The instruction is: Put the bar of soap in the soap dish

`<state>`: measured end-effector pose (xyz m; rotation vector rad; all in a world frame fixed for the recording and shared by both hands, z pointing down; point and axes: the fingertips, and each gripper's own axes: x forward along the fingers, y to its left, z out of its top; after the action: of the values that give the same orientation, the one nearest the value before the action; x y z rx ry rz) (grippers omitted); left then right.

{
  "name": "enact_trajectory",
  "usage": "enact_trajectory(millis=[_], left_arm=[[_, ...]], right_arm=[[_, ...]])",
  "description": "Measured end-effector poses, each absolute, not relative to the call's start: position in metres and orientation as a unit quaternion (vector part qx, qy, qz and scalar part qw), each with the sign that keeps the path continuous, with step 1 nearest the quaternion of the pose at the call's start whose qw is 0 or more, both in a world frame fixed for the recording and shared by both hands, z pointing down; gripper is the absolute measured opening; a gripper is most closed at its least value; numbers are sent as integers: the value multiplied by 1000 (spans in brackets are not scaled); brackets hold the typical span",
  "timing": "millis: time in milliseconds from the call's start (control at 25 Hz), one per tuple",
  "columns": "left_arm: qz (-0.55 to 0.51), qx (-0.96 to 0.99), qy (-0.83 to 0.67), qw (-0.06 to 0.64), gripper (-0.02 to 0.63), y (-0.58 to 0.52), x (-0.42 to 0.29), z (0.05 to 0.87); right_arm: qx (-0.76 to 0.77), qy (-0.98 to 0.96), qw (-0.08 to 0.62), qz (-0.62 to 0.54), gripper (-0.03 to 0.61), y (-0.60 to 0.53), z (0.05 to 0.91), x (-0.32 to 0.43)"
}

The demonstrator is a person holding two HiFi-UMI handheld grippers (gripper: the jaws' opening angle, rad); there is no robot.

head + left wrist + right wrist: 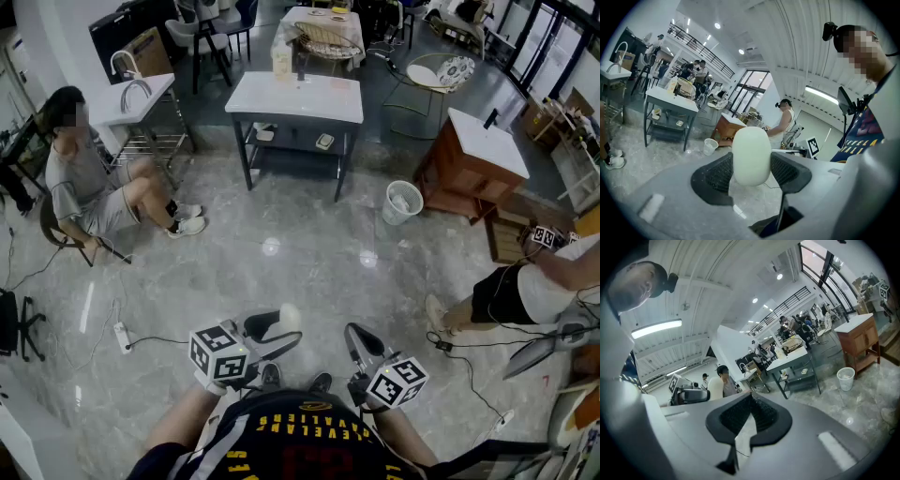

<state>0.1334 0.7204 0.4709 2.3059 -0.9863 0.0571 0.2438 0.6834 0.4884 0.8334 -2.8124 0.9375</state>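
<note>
A white oval bar of soap (751,154) stands upright between the pads of my left gripper (752,165), which is shut on it. In the head view the soap (291,317) shows at the tip of the left gripper (277,328), held low over the marble floor in front of the person's body. My right gripper (355,339) is beside it, a little to the right. Its jaws are shut with nothing between them (751,401). A small pale dish-like thing (324,142) lies on the lower shelf of the white table (295,97); I cannot tell what it is.
The white table stands ahead across the floor, with a carton (281,61) on top. A white waste basket (403,202) and a wooden cabinet (469,155) are to the right. One person sits at the left (94,187), another stands at the right (534,286). Cables and a power strip (122,337) lie on the floor.
</note>
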Motion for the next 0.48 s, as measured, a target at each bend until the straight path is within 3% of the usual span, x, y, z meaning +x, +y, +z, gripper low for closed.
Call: enact_trajectory(millis=[480], left_arm=[[30, 876, -375, 301, 249, 722, 129, 473]], right_arm=[[274, -915, 28, 295, 0, 685, 490, 240]])
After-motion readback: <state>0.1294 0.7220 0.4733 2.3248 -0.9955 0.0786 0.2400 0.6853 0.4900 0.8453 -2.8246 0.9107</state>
